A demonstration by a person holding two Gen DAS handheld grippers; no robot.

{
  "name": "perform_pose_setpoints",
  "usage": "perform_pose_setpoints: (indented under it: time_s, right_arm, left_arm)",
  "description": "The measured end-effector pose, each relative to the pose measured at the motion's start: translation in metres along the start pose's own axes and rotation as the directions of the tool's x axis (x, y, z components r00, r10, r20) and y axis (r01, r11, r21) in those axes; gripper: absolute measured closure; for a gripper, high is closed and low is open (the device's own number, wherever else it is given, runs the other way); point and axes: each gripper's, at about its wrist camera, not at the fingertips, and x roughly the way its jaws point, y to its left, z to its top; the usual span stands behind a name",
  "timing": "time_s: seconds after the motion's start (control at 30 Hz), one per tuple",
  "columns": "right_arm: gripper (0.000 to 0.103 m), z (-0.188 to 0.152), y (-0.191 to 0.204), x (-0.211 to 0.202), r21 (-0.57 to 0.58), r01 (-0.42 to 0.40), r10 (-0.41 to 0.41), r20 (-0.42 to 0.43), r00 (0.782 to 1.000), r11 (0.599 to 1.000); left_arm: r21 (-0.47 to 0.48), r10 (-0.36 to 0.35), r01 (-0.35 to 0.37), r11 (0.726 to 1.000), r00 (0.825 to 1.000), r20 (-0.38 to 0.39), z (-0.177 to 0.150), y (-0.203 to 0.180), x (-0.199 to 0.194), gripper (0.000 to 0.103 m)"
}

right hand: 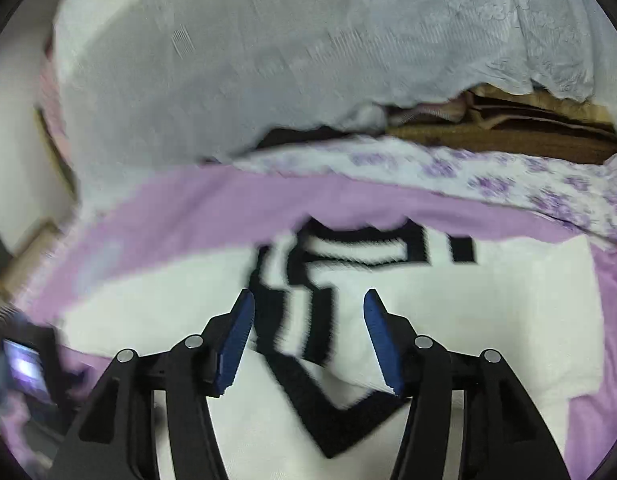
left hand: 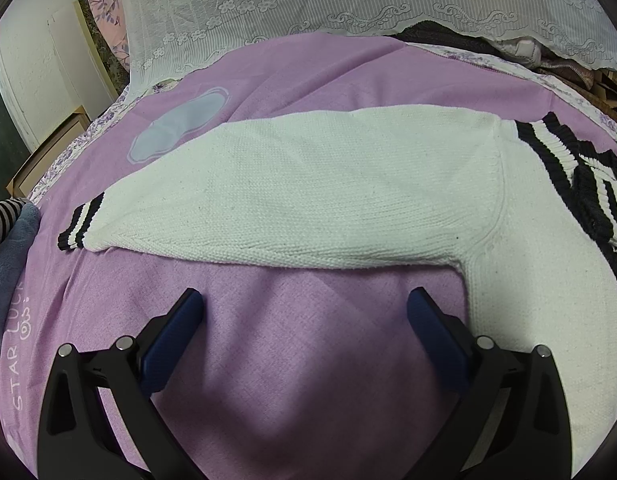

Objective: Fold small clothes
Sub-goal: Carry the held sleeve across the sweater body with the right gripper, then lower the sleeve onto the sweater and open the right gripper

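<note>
A white knit sweater (left hand: pixel 308 192) lies flat on a purple sheet (left hand: pixel 288 360). One sleeve stretches to the left and ends in a black-and-white striped cuff (left hand: pixel 78 232). Its striped V collar (left hand: pixel 568 168) sits at the right. My left gripper (left hand: pixel 305 296) is open over bare sheet, just short of the sleeve's lower edge, with nothing between its fingers. In the blurred right wrist view, my right gripper (right hand: pixel 308 296) stands open over the sweater's chest (right hand: pixel 488 320). The black striped collar (right hand: pixel 308 320) lies between its blue pads (right hand: pixel 236 340), and they do not press on it.
A white lace cover (left hand: pixel 348 0) hangs along the back of the bed. A grey towel (left hand: pixel 8 248) and a striped cloth lie at the left edge. A floral sheet (right hand: pixel 508 184) and brown folded fabrics (right hand: pixel 508 128) lie behind the sweater. A lit screen (right hand: pixel 26 364) shows at the left.
</note>
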Motion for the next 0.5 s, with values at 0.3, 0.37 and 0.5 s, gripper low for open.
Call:
perform_pose_setpoints:
  time_s: [0.3, 0.37, 0.5]
  right_arm:
    - [0.045, -0.009, 0.002, 0.010, -0.045, 0.025, -0.028, -0.060, 0.998, 0.999]
    - [0.045, 0.003, -0.024, -0.011, 0.002, 0.081, -0.081, 0.021, 0.997, 0.997]
    - [0.045, 0.011, -0.108, -0.013, 0.211, 0.165, -0.163, -0.025, 0.986, 0.963]
  left_arm:
    - [0.000, 0.001, -0.001, 1.000, 1.000, -0.001, 0.000, 0.001, 0.000, 0.004]
    - [0.001, 0.002, -0.002, 1.000, 1.000, -0.001, 0.000, 0.000, 0.000, 0.004]
    - [0.001, 0.004, -0.004, 1.000, 1.000, -0.002, 0.000, 0.000, 0.000, 0.004]
